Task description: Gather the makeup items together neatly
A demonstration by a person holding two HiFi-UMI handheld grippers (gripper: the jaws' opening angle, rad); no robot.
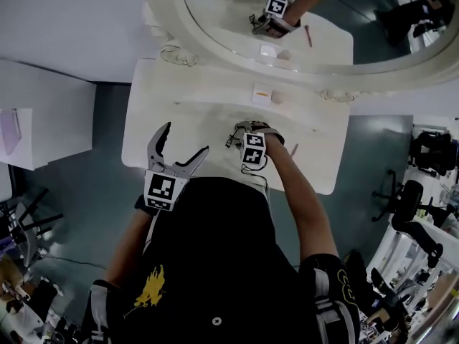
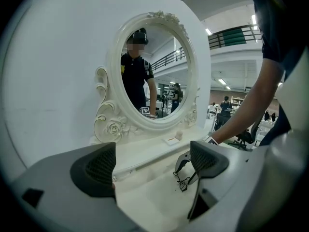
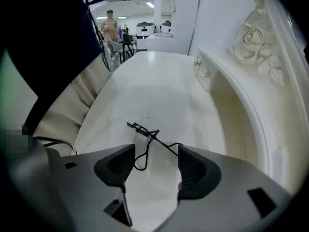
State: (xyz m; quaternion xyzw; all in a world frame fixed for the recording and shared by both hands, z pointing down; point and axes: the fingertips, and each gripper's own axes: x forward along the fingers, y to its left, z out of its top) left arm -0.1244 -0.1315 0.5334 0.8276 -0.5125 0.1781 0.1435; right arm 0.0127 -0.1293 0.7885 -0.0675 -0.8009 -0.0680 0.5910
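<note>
A thin black eyelash curler lies on the white vanity table, also seen from the side as a wiry black eyelash curler. My right gripper hangs just over it, jaws apart, the curler's loop between the pads without either pad pressing on it. From the head view the right gripper is near the table's middle. My left gripper stands open and empty at the table's front left, and the left gripper points toward the mirror. A small white case and a beige item rest on the raised shelf.
A large oval mirror with a carved white frame stands at the back. A pink stick lies right of my right hand. A white cabinet is left of the table; chairs and equipment stand at the right.
</note>
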